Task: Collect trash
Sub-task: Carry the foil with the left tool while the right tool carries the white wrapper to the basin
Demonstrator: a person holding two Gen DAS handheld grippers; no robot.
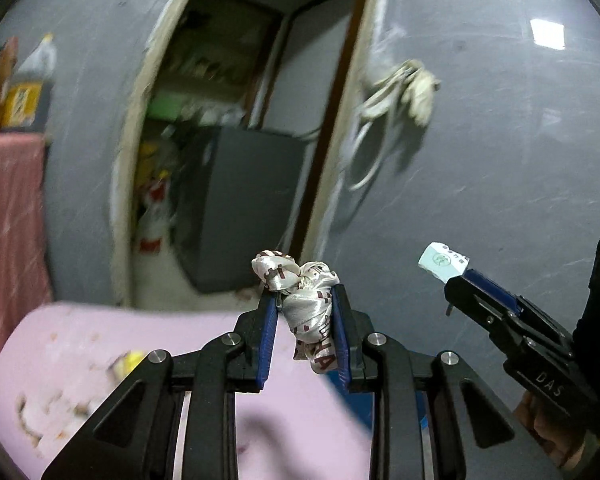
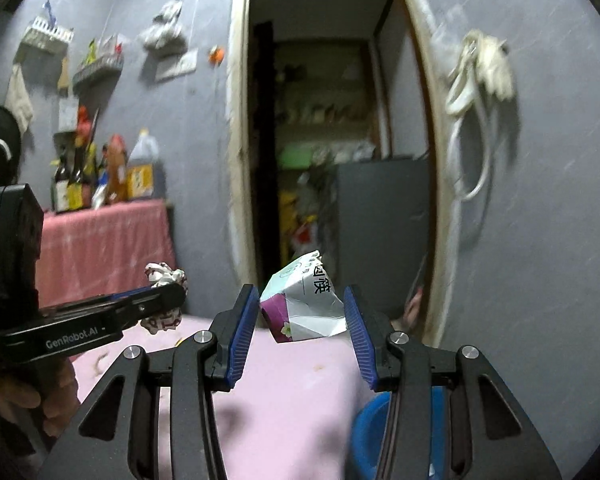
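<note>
Left gripper (image 1: 306, 308) clamped on crumpled wrapper (image 1: 300, 300), right gripper (image 2: 302, 308) gripping folded packet (image 2: 304, 304), both above pink table (image 2: 292, 392), doorway (image 2: 324, 120) ahead.

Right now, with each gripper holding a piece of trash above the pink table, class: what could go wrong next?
1. The crumpled wrapper sticks out past the left gripper and could slip free.
2. The folded paper packet sits at the right gripper tips, so it may drop short of the blue bin.

Doorway interior (image 1: 220, 92) blurred; blue bin (image 2: 374, 436) (mostly behind fingers (image 2: 358, 328)) cut by lower edge.
</note>
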